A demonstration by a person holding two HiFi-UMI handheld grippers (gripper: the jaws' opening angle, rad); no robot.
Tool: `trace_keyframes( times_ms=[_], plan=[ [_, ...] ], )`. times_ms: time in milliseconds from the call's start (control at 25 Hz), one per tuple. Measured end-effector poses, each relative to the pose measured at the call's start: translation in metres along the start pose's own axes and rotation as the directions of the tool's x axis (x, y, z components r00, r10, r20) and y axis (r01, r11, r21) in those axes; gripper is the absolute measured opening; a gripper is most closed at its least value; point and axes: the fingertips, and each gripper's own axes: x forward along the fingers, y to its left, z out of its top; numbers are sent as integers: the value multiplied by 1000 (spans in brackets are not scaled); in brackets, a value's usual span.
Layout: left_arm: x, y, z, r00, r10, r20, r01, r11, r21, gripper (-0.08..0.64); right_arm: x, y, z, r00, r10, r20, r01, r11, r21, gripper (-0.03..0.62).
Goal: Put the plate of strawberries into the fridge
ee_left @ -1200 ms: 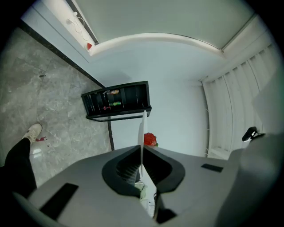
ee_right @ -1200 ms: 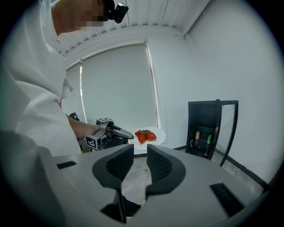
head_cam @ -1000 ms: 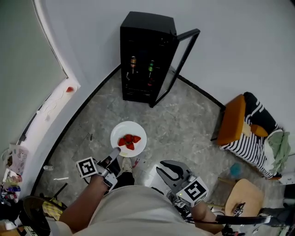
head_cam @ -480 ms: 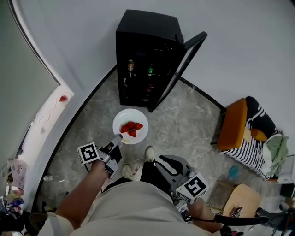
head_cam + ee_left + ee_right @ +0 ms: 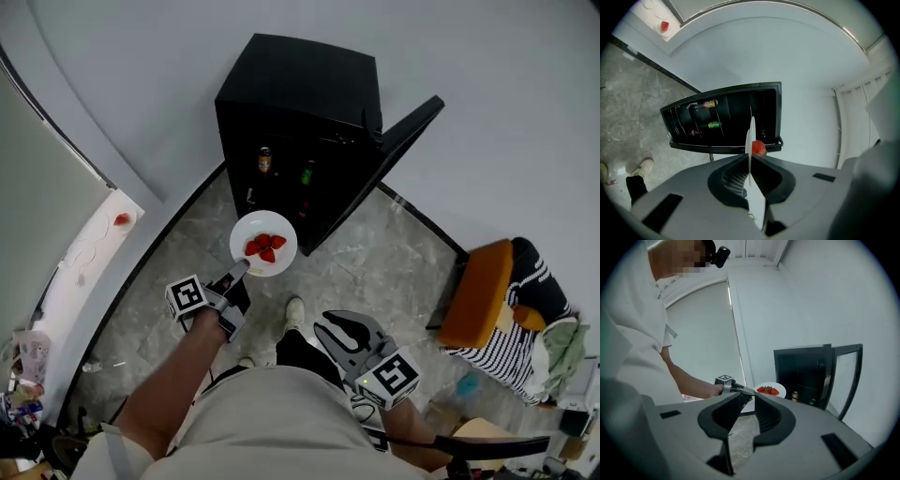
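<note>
A white plate carrying several strawberries hangs just in front of the black fridge. The fridge door stands swung open to the right. My left gripper is shut on the plate's near rim. In the left gripper view the plate shows edge-on between the jaws of the left gripper, with one strawberry beside it. My right gripper hangs lower right, open and holding nothing. In the right gripper view the right gripper faces the plate and the fridge.
Two bottles stand on a shelf inside the fridge. An orange seat with striped cloth is at the right. A white ledge with a red thing runs along the left. My shoe is on the grey floor.
I have stepped toward the fridge, which now looks nearer. The plate, still in the left gripper, has moved up close to the fridge opening. The right gripper has kept its shape.
</note>
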Motion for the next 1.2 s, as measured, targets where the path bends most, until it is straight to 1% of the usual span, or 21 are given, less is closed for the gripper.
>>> trace_keyframes(
  times_ms=[120,280,440,560,840,1080,1200],
  plan=[
    [46,11,19,999,28,35,-28,1000,14,25,1,-47,11,1000,13,-4,-13,1000,-7,95],
    [105,27,41,996,52,71,-53,999,4,25,-1,-101,15,1000,12,-18,-12,1000,-10,95],
    [154,48,59,992,77,103,-77,997,-10,25,-9,-139,11,999,11,-49,-11,1000,6,95],
    [189,61,76,988,88,127,-87,996,-17,25,-16,-164,7,997,-7,-79,8,1000,18,95],
    [248,102,116,973,152,173,-151,988,-18,25,-28,-200,-3,990,-42,-134,48,998,45,95],
    [288,130,142,958,214,189,-214,977,-20,25,-35,-220,-19,982,-78,-170,100,988,119,95],
    [304,142,151,952,243,188,-246,969,-10,25,-35,-225,-25,978,-84,-189,111,985,134,95]
  ],
)
